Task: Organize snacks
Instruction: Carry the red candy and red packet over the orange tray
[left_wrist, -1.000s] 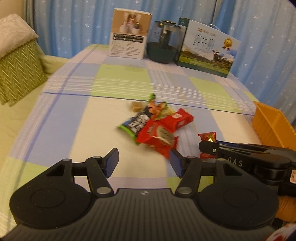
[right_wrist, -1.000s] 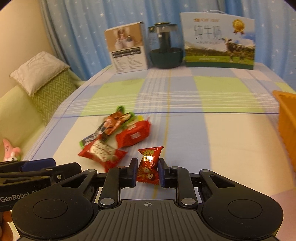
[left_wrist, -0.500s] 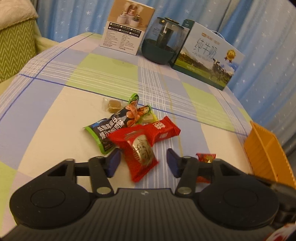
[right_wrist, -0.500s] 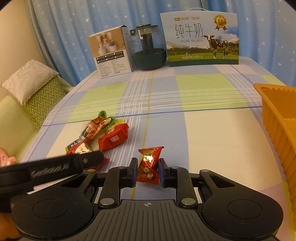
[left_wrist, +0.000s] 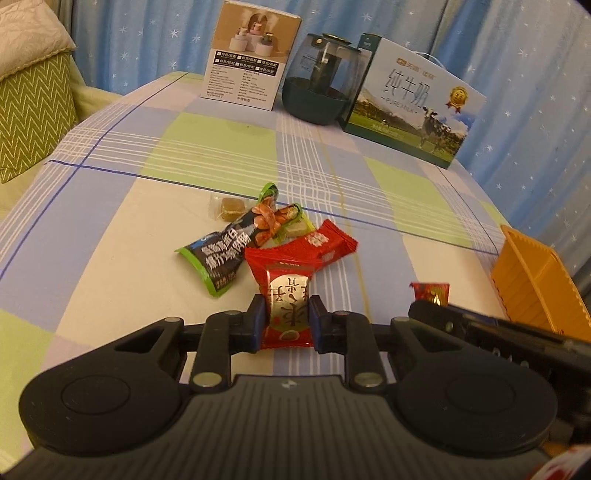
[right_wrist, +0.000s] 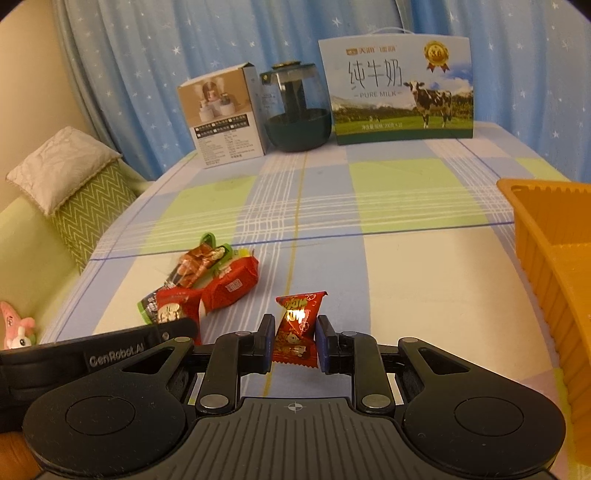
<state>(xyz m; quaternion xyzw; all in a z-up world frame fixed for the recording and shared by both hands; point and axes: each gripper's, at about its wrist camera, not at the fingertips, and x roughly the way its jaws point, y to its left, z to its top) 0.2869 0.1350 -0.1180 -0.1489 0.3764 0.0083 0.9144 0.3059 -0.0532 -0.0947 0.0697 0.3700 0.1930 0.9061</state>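
Note:
My left gripper (left_wrist: 287, 320) is shut on a red snack packet with a silver label (left_wrist: 287, 302), at the near edge of a small pile: a long red packet (left_wrist: 314, 245), a black and green packet (left_wrist: 221, 258), an orange-brown wrapped snack (left_wrist: 271, 221) and a clear-wrapped brown candy (left_wrist: 229, 208). My right gripper (right_wrist: 294, 345) is shut on a small red candy packet (right_wrist: 297, 326), held upright above the cloth. The orange basket (right_wrist: 546, 251) stands to its right. The pile (right_wrist: 207, 280) lies to its left.
A checked tablecloth (left_wrist: 184, 147) covers the table. At the back stand a white product box (left_wrist: 251, 55), a dark glass pot (left_wrist: 321, 92) and a milk carton box (left_wrist: 413, 107). A green cushion (right_wrist: 88, 206) and sofa lie left. A pink plush toy (right_wrist: 18, 328) sits below.
My left gripper moved forward to the pile and closed on the red packet with the silver label. My right gripper kept its candy packet and swung right, bringing the orange basket closer.

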